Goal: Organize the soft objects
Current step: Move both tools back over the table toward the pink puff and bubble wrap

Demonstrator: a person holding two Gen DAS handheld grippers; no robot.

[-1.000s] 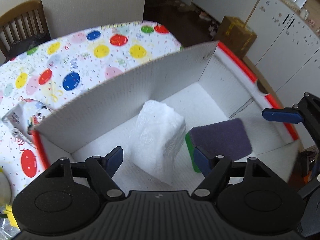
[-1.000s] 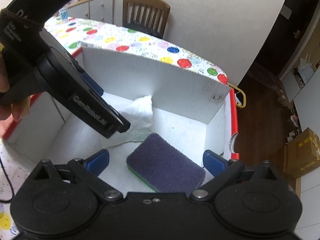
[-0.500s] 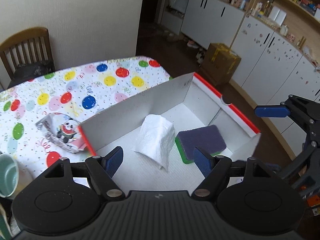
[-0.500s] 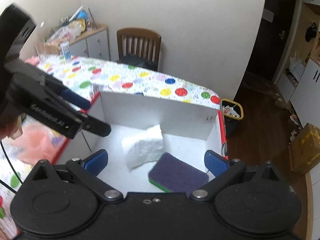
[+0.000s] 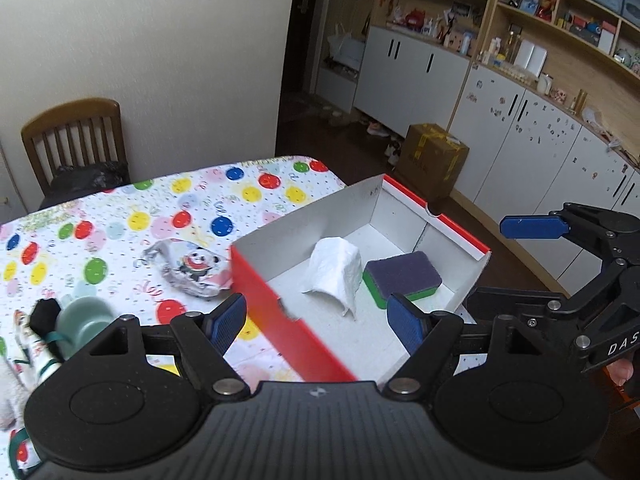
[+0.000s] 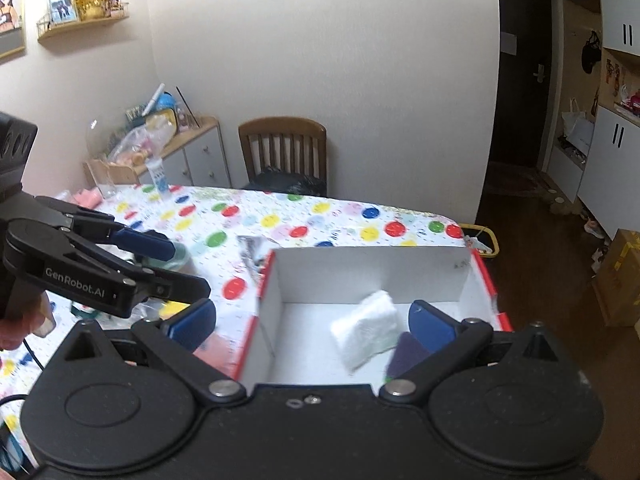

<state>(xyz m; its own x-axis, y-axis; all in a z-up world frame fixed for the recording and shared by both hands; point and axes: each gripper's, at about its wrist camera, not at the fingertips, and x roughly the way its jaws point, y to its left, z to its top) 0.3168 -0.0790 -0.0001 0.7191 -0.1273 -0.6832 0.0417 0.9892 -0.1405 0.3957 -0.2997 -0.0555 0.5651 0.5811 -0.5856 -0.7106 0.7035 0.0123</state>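
Observation:
A red and white cardboard box (image 5: 260,276) sits at the table's right end. In it lie a folded white cloth (image 5: 335,270) and a purple and green sponge (image 5: 402,278). The box (image 6: 266,300), the cloth (image 6: 366,330) and part of the sponge (image 6: 404,354) also show in the right wrist view. My left gripper (image 5: 316,322) is open and empty, held high above the box's near wall. My right gripper (image 6: 312,324) is open and empty, also raised above the box. Each gripper shows in the other's view.
A silver panda-print pouch (image 5: 190,268) lies left of the box on the dotted tablecloth (image 5: 120,220). A pale green cup (image 5: 84,320) and a pink soft item (image 6: 214,354) are near the left side. A wooden chair (image 6: 284,152) stands behind the table.
Both grippers have risen and pulled back from the box, so the box and its contents look smaller. The cloth and sponge stay in the box.

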